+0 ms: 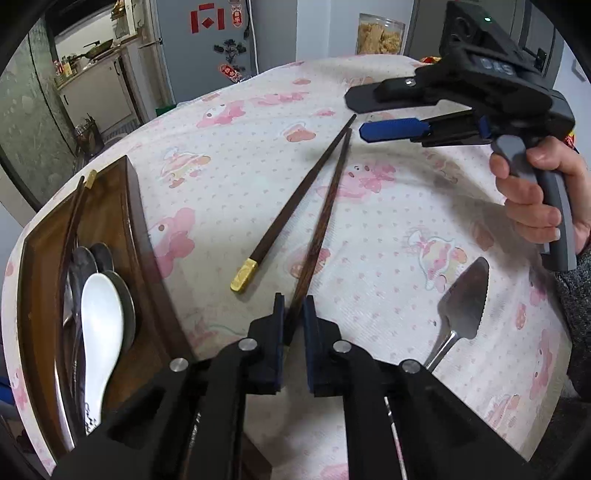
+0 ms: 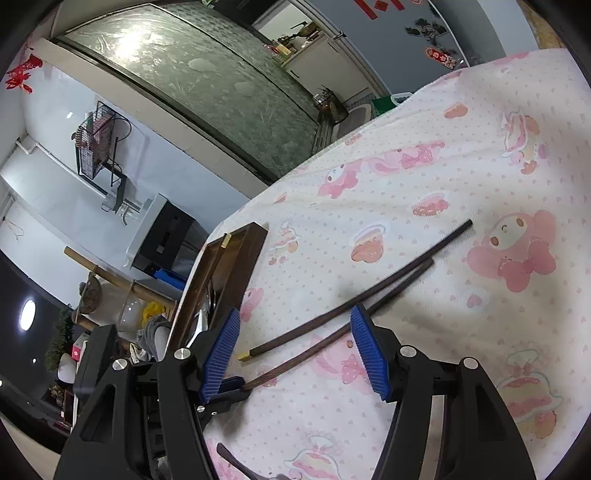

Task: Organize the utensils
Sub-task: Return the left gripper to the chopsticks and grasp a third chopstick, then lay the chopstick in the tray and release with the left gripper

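Two dark wooden chopsticks lie on the pink patterned cloth. My left gripper [image 1: 294, 308] is shut on the near end of one chopstick [image 1: 325, 218], also seen in the right wrist view [image 2: 332, 339]. The other chopstick [image 1: 295, 199] has a gold cap and lies free beside it [image 2: 351, 314]. My right gripper [image 2: 295, 347] is open and empty, hovering above both chopsticks; it shows in the left wrist view [image 1: 358, 114] near their far tips. A brown wooden tray [image 1: 40, 258] at left holds a white spoon [image 1: 101, 325], metal spoons and a chopstick.
A metal cake server [image 1: 461, 310] lies on the cloth at the right. The tray also shows in the right wrist view [image 2: 236, 266] at the table's edge. A jar [image 1: 380, 33] stands at the far side.
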The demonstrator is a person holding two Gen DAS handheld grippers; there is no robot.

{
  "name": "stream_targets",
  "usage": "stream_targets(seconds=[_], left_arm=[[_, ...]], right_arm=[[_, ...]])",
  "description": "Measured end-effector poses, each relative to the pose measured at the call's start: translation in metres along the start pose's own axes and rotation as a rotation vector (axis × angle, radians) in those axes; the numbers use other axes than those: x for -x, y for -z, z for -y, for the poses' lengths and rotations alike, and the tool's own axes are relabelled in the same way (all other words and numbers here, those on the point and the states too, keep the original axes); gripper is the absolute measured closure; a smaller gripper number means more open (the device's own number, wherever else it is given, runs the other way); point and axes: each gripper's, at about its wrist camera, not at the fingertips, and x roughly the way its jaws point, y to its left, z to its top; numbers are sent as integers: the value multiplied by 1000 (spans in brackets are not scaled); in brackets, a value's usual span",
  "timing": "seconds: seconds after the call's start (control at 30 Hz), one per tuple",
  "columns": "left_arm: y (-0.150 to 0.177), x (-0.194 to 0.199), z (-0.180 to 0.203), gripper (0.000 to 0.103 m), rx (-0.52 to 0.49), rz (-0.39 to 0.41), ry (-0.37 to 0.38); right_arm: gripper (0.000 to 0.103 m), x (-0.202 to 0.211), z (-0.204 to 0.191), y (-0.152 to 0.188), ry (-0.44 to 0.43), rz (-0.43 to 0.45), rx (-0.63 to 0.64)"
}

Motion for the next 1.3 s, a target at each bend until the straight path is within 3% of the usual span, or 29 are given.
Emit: stream_targets(seconds=[0.13,0.4,0.47,0.53,0.6,0.63,0.73,1.0,1.3], left_arm=[[3,3,7,94,-3,17,-5],[5,34,30,97,12,116,63],[6,38,36,97,2,125,68],[7,42,40,97,-7,130,73],[8,45,41,97,-14,131,69],[10,46,41,97,-19,131,73],[15,46,38,97,-12,137,72],[37,65,14,97,27,169,63],[72,91,-54,96,130,160,-45]], right_arm=[[40,-8,0,7,41,-35,-4],[40,-21,3,13,50,-62,-47],[47,-23,3,12,70,-55,-52],[66,-23,5,12,85,-51,-63],[72,-22,7,12,97,-39,-68],[81,-21,8,12,101,-30,-67],[84,-21,7,13,90,-28,-65],[86,-32,-38,9,84,-29,16],[87,-105,-121,0,42,-85,139]])
